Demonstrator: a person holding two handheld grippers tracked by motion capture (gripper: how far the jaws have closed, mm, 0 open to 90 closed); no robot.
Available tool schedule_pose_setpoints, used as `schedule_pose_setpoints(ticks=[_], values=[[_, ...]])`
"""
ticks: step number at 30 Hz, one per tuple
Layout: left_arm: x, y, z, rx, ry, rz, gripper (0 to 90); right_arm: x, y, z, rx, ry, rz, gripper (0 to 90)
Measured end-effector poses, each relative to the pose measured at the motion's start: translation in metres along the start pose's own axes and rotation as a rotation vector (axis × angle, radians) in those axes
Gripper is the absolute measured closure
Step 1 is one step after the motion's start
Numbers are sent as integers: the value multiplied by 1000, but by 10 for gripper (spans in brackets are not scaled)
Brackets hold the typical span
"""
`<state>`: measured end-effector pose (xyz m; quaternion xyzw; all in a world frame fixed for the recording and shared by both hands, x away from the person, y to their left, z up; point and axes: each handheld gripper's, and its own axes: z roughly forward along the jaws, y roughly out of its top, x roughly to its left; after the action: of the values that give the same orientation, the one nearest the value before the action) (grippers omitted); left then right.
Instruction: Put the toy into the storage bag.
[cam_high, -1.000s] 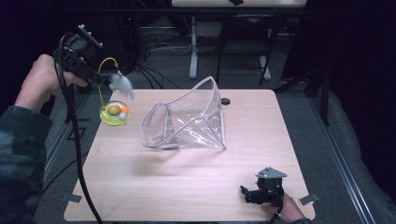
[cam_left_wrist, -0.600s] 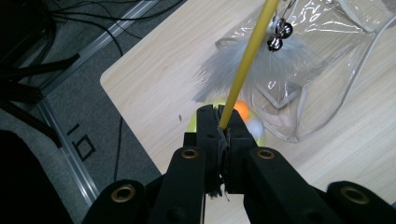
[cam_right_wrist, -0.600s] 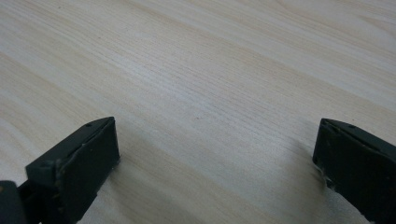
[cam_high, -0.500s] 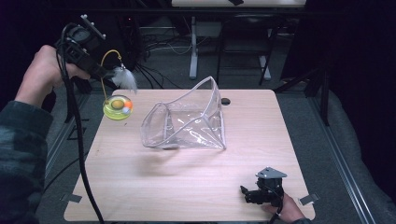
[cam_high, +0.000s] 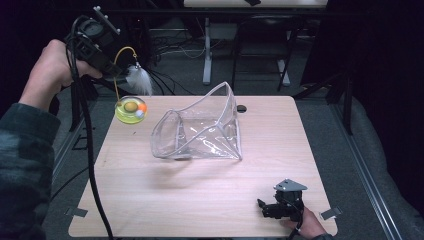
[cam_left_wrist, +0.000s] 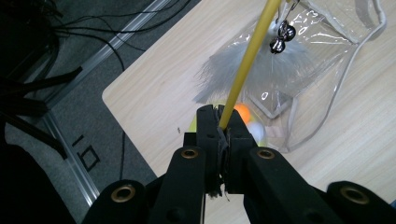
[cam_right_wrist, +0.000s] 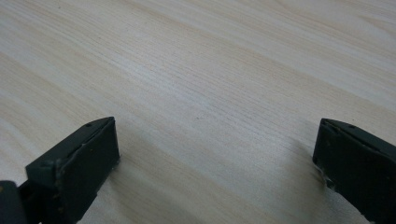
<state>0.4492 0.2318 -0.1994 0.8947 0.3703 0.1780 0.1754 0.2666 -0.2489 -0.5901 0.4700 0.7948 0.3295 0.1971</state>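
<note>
My left gripper (cam_high: 117, 75) (cam_left_wrist: 219, 119) is raised over the table's far left corner, shut on the thin yellow wand (cam_left_wrist: 247, 60) (cam_high: 120, 55) of a toy. A white feather (cam_high: 139, 80) (cam_left_wrist: 261, 63) and small dark bells (cam_left_wrist: 282, 37) dangle from the wand's tip. Below sits the toy's yellow round base (cam_high: 131, 111) holding small balls, one of them orange (cam_left_wrist: 243, 112); I cannot tell whether the base touches the wood. A clear plastic bag (cam_high: 200, 130) (cam_left_wrist: 327, 56) stands open at mid table. My right gripper (cam_high: 267, 209) (cam_right_wrist: 215, 154) rests at the front right, open, nothing between its jaws.
The light wooden table (cam_high: 200, 200) has bare wood in front of the bag. A small dark round hole (cam_high: 242, 108) sits near its far edge. Cables and table legs (cam_high: 207, 50) crowd the floor beyond, and a metal rail (cam_high: 67, 145) runs along the left side.
My left hand has risen and drifted right toward the bag, carrying the wand, feather and yellow base along. The right gripper and the bag have stayed put.
</note>
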Motion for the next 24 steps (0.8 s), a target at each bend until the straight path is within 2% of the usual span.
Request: schedule_pose_setpoints(ticks=[24], values=[[-24,25,4,-27,-41,58,880,0,0,0,0,2,-1,0]])
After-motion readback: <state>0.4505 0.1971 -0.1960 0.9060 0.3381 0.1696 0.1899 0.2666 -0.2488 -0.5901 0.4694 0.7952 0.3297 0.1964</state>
